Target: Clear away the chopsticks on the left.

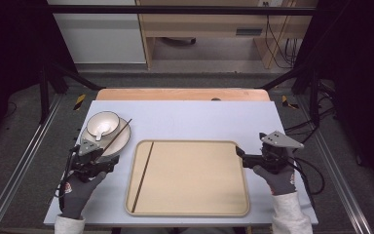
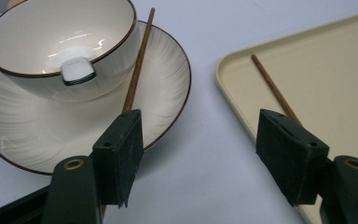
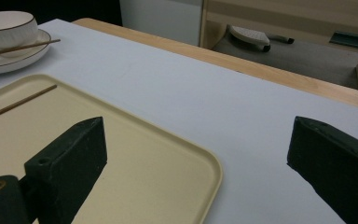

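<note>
High view: a thin brown chopstick (image 1: 118,133) leans across the plate (image 1: 122,139), just ahead of the left tool (image 1: 108,163), released.

Left gripper view: it looks light, stiff and slippery; take it mid-shaft.

Right gripper view: right tool (image 3: 196,154) gapes, empty, over the tray (image 3: 168,172) corner.

The high view looks forward and down from above the person's side, taking in the whole counter (image 1: 185,122). The left gripper view sits low and close — facing the plate (image 2: 168,70) and the tray (image 2: 317,60) corner. The right gripper view looks level across that same tray (image 3: 177,154) toward the plate (image 3: 9,63).
</note>
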Demonstrator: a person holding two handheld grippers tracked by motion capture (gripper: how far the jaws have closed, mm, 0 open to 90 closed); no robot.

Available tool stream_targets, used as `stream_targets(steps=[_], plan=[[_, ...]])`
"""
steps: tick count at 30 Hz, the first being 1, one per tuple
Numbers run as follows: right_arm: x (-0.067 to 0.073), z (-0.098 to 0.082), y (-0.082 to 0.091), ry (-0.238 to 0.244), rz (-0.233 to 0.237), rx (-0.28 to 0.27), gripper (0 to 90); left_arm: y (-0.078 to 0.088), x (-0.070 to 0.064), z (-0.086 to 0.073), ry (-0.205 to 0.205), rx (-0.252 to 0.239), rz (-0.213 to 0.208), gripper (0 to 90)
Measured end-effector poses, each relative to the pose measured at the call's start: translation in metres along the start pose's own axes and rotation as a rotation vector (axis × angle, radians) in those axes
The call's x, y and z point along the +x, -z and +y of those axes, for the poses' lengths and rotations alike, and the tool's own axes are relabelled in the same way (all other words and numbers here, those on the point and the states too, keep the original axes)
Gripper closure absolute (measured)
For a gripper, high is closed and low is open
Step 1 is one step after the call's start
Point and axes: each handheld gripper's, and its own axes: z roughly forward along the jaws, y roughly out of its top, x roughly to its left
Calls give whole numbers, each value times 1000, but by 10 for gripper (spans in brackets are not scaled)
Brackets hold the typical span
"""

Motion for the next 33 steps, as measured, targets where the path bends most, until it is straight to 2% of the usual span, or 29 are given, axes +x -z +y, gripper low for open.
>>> stream_targets(steps=[7, 11, 15, 21, 25, 33], plan=[[2, -1, -3, 5, 5, 8, 50, -13, 22, 1, -8, 24, 25, 286], [2, -1, -4, 3, 3, 12, 49, -22, 30, 4, 2, 26, 45, 298], [2, -1, -4, 6, 3, 14, 49, -33, 37, 5, 0, 56, 61, 331], [2, -1, -4, 6, 2, 14, 49, -49, 43, 5, -4, 108, 86, 430], [3, -1, -5, 8, 4, 18, 49, -55, 44, 4, -6, 123, 84, 517], [3, -1, -5, 9, 4, 18, 49, -55, 43, 4, -5, 133, 69, 714]])
